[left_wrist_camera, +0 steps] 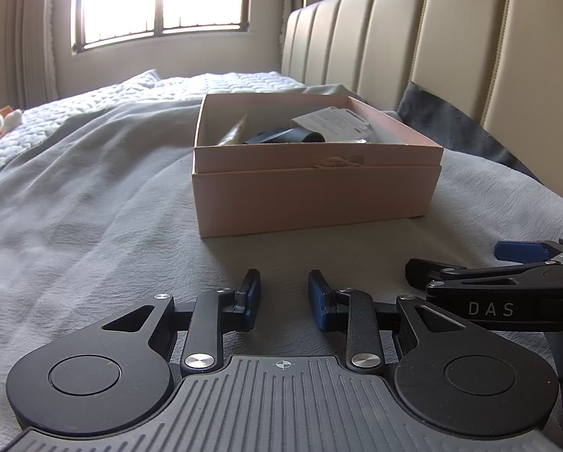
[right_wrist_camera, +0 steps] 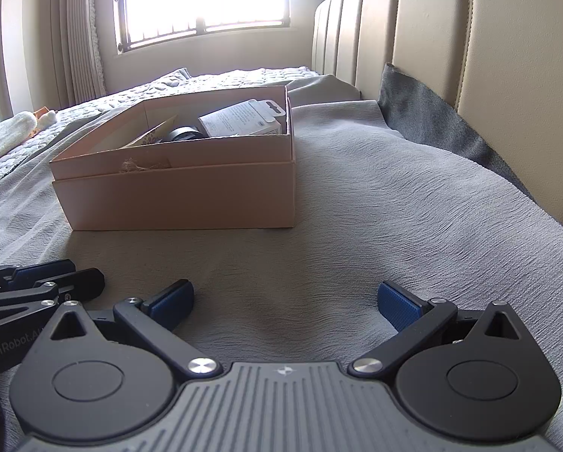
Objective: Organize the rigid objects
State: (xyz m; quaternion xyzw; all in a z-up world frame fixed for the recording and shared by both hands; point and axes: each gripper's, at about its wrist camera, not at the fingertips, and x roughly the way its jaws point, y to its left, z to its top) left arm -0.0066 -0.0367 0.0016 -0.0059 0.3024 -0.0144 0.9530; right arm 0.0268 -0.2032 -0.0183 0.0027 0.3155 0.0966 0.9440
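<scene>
Both my left gripper [left_wrist_camera: 284, 293] and right gripper [right_wrist_camera: 285, 301] hang parted, empty, near the box [left_wrist_camera: 315, 196]; its dim contents look jumbled.

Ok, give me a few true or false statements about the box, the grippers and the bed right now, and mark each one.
1. The pink box is open on top. True.
2. The box is empty. False: it holds a white package and dark items.
3. The left gripper holds something. False: nothing is between its jaws.
4. The right gripper stands open. True.
5. The box sits on a wooden table. False: it rests on the grey blanket.
</scene>
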